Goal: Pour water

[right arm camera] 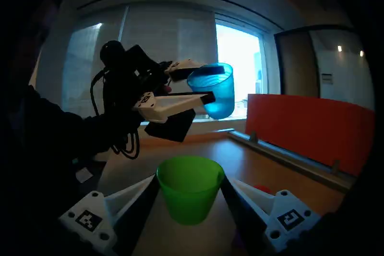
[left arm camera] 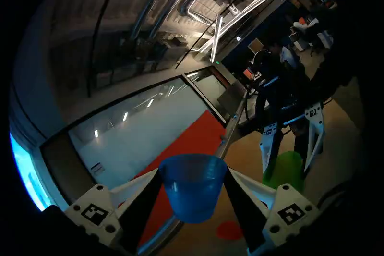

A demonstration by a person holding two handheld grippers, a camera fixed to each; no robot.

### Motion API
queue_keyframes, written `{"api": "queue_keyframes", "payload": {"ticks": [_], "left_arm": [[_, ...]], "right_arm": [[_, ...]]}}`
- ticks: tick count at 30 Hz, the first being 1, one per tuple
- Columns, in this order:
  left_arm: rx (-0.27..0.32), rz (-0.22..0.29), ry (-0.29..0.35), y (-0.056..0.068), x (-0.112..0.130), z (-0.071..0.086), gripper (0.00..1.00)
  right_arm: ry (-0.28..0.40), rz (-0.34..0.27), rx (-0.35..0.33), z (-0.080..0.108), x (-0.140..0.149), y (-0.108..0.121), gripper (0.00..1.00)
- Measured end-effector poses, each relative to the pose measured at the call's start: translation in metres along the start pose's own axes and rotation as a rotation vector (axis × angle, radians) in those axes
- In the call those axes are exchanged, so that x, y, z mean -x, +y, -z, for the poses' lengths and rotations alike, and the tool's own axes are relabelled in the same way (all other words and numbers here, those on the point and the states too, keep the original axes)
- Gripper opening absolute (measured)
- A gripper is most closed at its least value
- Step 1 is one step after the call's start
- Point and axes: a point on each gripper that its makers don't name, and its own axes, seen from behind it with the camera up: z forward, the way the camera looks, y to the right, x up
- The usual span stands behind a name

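Above the desk (right arm camera: 249, 160), left gripper (left arm camera: 193, 174) clasps blue cup (left arm camera: 193, 196)

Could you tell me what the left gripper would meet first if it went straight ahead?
Past the blue cup it grips, likely the pale wall panel above the orange divider, though depth is unclear.

Dim overall, backlit by bright window (right arm camera: 237, 64); ceiling strips (left arm camera: 216, 37) glare, fisheye edges warped.

The right tongs (right arm camera: 190, 186) clasp a green cup (right arm camera: 190, 201) upright between both fingers, over the wooden worktop (right arm camera: 269, 169). Above and beyond them, the left tongs (right arm camera: 213, 84) grip a blue cup (right arm camera: 217, 98) against the bright window (right arm camera: 237, 59). An orange panel (right arm camera: 307, 121) stands to their right.
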Motion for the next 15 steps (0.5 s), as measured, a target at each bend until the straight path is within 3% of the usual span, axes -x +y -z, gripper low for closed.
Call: {"api": "queue_keyframes", "payload": {"ticks": [15], "left_arm": [[-0.006,-0.083,-0.01,0.0,-0.006,-0.002,0.86]], "right_arm": [[0.003,0.015,-0.009,-0.011,0.0,-0.002,0.91]]}}
